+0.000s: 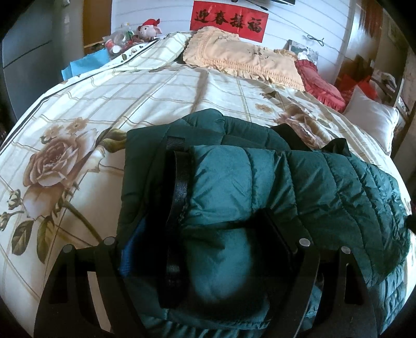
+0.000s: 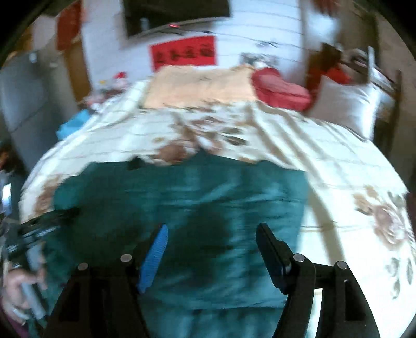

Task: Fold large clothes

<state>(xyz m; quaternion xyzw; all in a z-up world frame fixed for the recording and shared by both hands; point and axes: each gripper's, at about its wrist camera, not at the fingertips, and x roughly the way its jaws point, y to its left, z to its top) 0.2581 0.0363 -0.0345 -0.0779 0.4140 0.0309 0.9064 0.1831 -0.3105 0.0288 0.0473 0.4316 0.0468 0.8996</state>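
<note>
A dark green quilted puffer jacket [image 1: 299, 182] lies on the floral bedspread [image 1: 130, 98]. My left gripper [image 1: 208, 234] is shut on a thick bunched part of the jacket, with a black webbing strap [image 1: 179, 187] running over the left finger. In the right wrist view, which is blurred, the jacket [image 2: 208, 195] lies spread and flat below my right gripper [image 2: 212, 234]. That gripper is open and empty, its blue pad [image 2: 153, 260] and black finger [image 2: 273, 257] apart above the fabric.
A cream fringed pillow [image 1: 241, 57], a red cushion [image 1: 322, 85] and a white pillow [image 1: 369, 119] lie at the bed's head. A red banner [image 1: 228, 19] hangs on the wall. Clutter and a plush toy [image 1: 148, 30] sit at far left. A hand [image 2: 23, 283] shows at left.
</note>
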